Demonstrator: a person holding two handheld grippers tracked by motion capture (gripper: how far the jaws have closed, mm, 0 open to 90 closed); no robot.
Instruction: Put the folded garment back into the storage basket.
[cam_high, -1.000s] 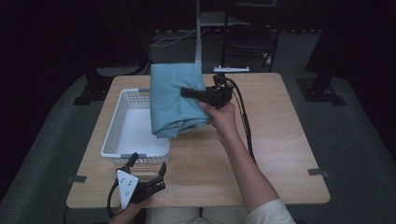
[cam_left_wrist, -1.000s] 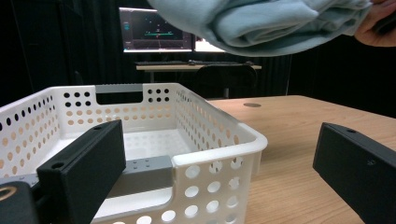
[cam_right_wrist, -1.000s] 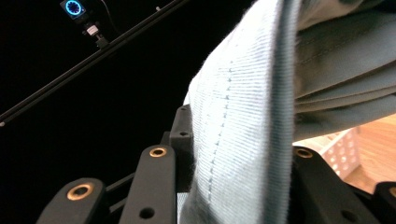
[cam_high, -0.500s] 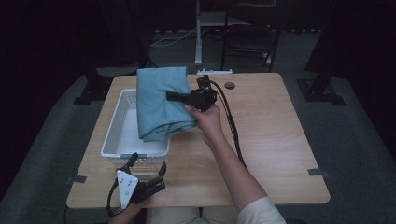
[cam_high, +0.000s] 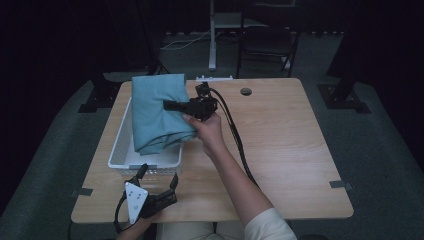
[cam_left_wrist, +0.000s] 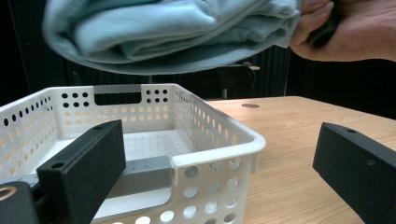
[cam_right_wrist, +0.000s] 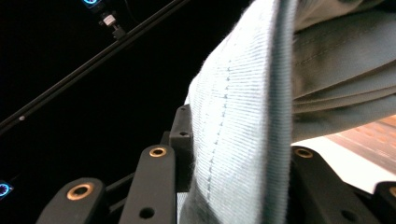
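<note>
A folded teal cloth (cam_high: 156, 112) hangs in the air over the white perforated basket (cam_high: 119, 150). My right gripper (cam_high: 171, 105) is shut on the cloth's right edge, its jaws pointing left. In the right gripper view the cloth (cam_right_wrist: 243, 135) is pinched between the two black jaws of that gripper (cam_right_wrist: 233, 186). From the left gripper view the cloth (cam_left_wrist: 163, 32) floats above the basket (cam_left_wrist: 219, 149), apart from its rim, with the right hand (cam_left_wrist: 355, 28) beside it. My left gripper (cam_high: 159, 175) rests open on the table just in front of the basket, nothing between its jaws.
The basket stands at the left side of the wooden table (cam_high: 290, 150), and its inside looks bare. A cable (cam_high: 237, 140) trails from the right gripper along the forearm. A small round hole (cam_high: 245, 91) sits near the table's far edge. Chairs and stands are behind the table.
My right gripper has carried the cloth leftwards and slightly down, so it now hangs over the basket. The left gripper has stayed where it was.
</note>
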